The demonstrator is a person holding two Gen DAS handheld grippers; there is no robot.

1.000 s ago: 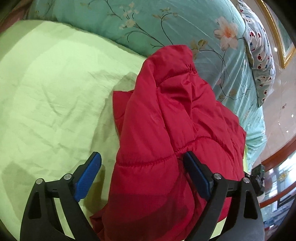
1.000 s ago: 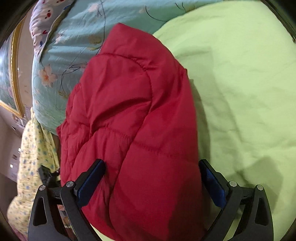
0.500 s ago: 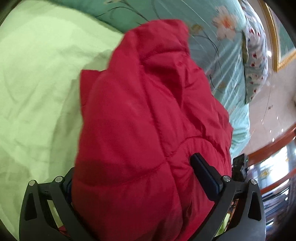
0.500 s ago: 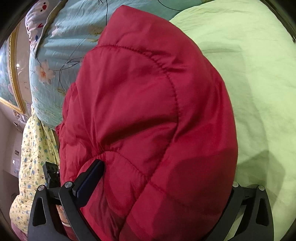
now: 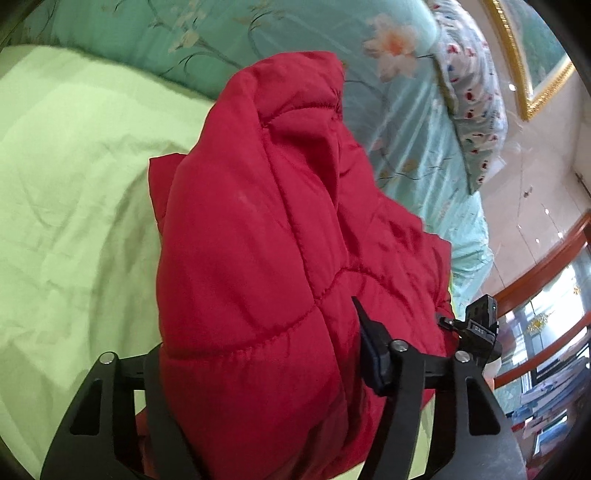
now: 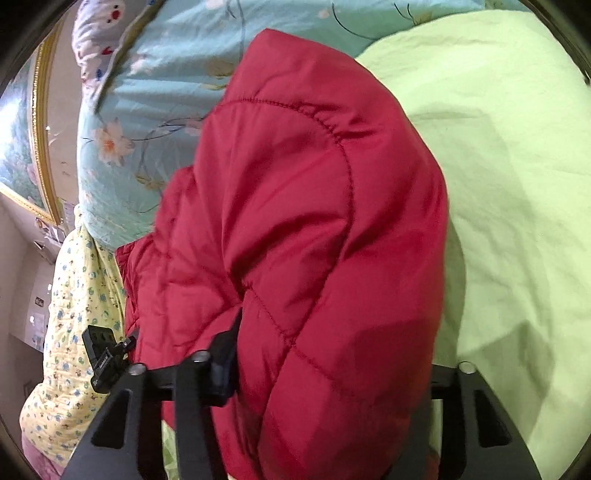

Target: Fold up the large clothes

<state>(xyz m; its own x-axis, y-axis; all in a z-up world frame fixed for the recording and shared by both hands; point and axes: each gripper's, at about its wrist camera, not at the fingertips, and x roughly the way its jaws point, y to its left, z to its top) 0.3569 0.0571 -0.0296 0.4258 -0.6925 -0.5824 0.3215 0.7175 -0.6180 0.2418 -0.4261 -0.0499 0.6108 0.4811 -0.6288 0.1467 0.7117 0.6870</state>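
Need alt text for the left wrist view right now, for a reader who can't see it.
A bunched red puffer jacket fills the frame, clamped between the fingers of the left gripper. It lies on a light green sheet, with a teal floral quilt and a spotted pillow behind.

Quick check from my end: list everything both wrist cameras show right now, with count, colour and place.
puffer jacket: one, red, bunched on the sheet, between both grippers' fingers.
bed sheet: one, light green, under the jacket.
quilt: one, teal with flowers, behind the jacket.
pillow: one, pale with red and blue spots, on the quilt's far side.
patterned fabric: one, yellow with small prints, left edge of the right wrist view.
picture frame: one, gold, on the wall.
left gripper: black, closed on the jacket.
right gripper: black, closed on the jacket.
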